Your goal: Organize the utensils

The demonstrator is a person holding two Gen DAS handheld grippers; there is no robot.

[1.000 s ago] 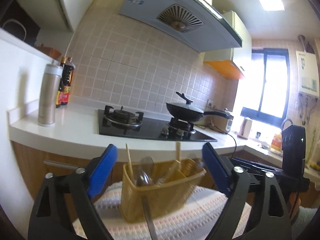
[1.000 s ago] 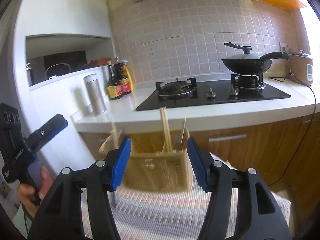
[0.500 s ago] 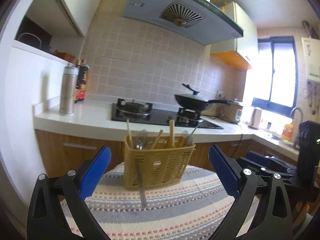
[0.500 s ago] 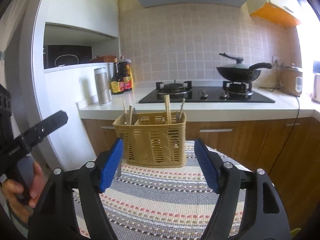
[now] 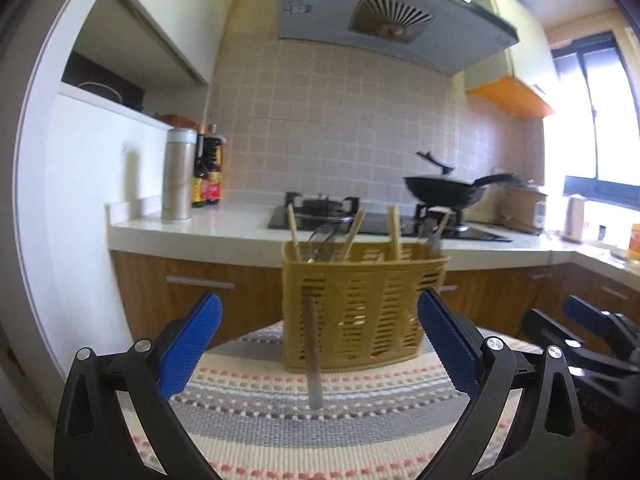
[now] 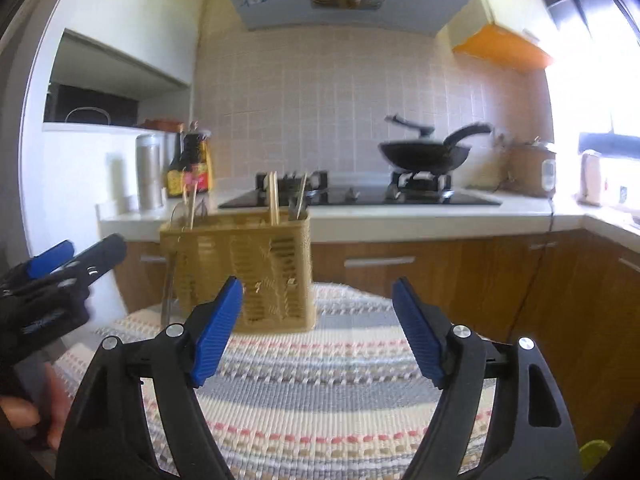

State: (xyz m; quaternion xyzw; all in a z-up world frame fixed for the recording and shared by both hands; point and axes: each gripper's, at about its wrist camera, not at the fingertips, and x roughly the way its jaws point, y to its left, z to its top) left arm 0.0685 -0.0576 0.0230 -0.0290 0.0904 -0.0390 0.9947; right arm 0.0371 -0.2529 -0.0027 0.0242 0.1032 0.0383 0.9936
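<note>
Left wrist view, left tool (image 5: 318,340) wide, empty; right tool (image 6: 318,330) wide, just opening (empty); yellow utensil basket (image 5: 360,312) on striped mat (image 5: 320,432); bottle labels (image 5: 210,190) unreadable

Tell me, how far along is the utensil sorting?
Done: chopsticks and spoons stand in the yellow basket on the striped mat. In hand: nothing; the left gripper and right gripper are open, jaws just widened, empty. Left: a metal handle sticks out of the basket's front and likely needs reseating.
</note>
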